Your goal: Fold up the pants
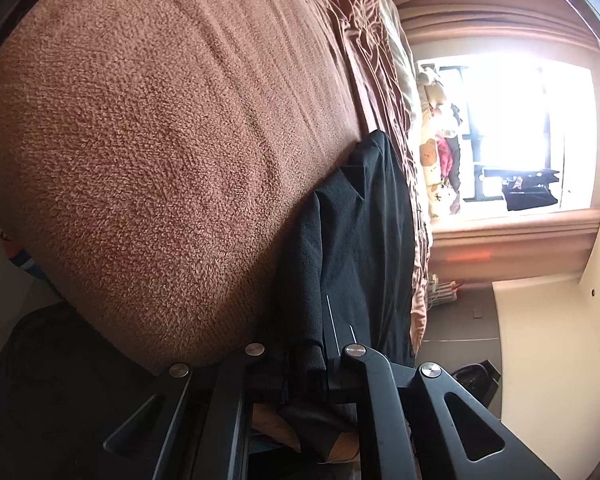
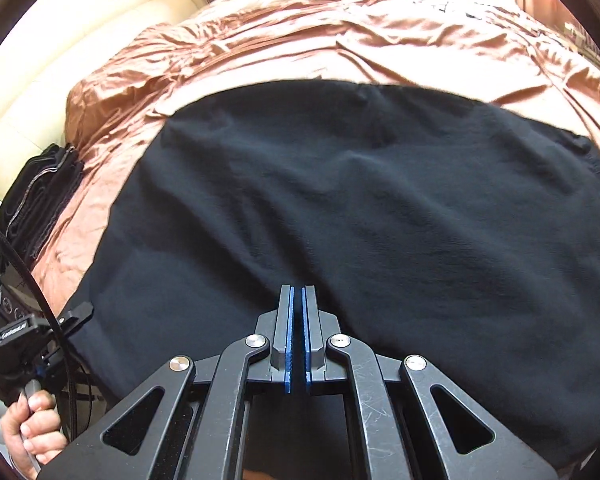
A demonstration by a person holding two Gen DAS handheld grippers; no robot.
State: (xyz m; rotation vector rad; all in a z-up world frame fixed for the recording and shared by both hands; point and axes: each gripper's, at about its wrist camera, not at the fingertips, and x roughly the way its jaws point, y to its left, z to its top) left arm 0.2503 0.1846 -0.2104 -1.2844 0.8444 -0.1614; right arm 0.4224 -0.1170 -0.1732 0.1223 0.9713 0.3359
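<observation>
Lying flat on the bed [image 2: 340,48], the black pants [image 2: 360,200] cover the wrinkled pink sheet [image 2: 260,40]. The right hand-held gripper [image 2: 298,300] hovers over them with its blue pads almost together and nothing between them. The left hand-held gripper [image 1: 324,344] pinches a fold of the black pants beside a brown blanket [image 1: 160,140].

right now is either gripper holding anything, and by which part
The left gripper is shut on the black pants, pinching a bunched fold at their near edge. The right gripper is shut above the pants, with nothing between its pads.
</observation>
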